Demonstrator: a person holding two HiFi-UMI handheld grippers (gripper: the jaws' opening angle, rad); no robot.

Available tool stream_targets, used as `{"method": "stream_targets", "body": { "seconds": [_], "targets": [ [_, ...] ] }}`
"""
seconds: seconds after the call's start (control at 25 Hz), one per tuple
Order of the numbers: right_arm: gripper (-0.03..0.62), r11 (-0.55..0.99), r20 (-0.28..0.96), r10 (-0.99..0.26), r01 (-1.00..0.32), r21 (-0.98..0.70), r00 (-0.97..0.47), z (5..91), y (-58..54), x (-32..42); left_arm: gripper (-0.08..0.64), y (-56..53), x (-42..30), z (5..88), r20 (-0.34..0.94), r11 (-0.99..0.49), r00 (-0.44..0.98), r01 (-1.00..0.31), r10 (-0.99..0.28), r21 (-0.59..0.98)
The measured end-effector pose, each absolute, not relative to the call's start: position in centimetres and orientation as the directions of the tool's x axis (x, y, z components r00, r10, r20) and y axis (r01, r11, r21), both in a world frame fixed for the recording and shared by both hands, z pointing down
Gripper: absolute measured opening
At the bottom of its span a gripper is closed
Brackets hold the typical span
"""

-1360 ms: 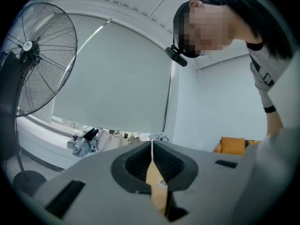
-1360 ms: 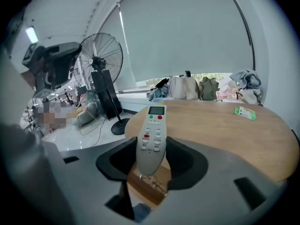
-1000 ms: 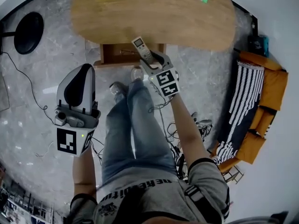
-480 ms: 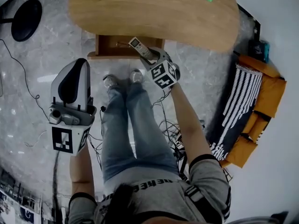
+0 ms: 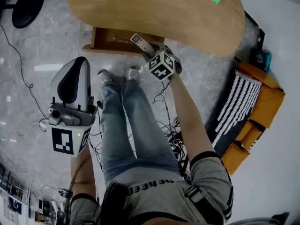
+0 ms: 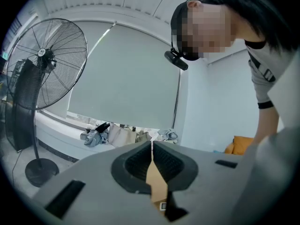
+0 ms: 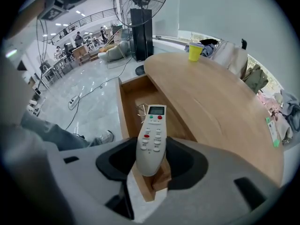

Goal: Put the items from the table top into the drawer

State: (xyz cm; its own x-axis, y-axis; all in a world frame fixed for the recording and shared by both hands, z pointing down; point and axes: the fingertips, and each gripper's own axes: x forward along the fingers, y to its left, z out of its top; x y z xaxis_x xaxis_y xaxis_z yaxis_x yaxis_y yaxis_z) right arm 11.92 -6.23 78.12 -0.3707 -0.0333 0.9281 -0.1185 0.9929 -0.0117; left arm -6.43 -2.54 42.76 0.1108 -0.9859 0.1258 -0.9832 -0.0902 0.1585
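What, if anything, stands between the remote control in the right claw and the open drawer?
Nothing visible does. The right claw holds the remote control above the drawer, with only a small wiry item inside.

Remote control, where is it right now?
In the right gripper view, the remote control is clamped in the right gripper, above the open wooden drawer, just left of the table.

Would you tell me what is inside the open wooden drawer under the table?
A small pale wiry item lies on the wooden drawer's floor. The white remote control, held in the right gripper, covers the near part.
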Motion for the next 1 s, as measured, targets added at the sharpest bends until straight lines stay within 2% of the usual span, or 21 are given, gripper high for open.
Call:
{"method": "stream_targets", "body": {
  "seconds": [0.28, 1.0],
  "targets": [
    [0.189, 0.995, 0.945, -0.029, -0.096, -0.002, -0.325, 80.3, -7.4, 11.2, 0.012, -2.5, -6.5, 43.6, 0.141, -0.032, 0.053, -0.988, -0.989, 0.151],
    [0.189, 0.971, 0.974, -0.092, -0.234, 0.042, -0.207, 85.0, -9.0, 11.1, 0.012, -3.7, -6.3, 45.5, 0.169, 0.022, 0.000, -0.991, -0.986, 0.133]
  ]
}}
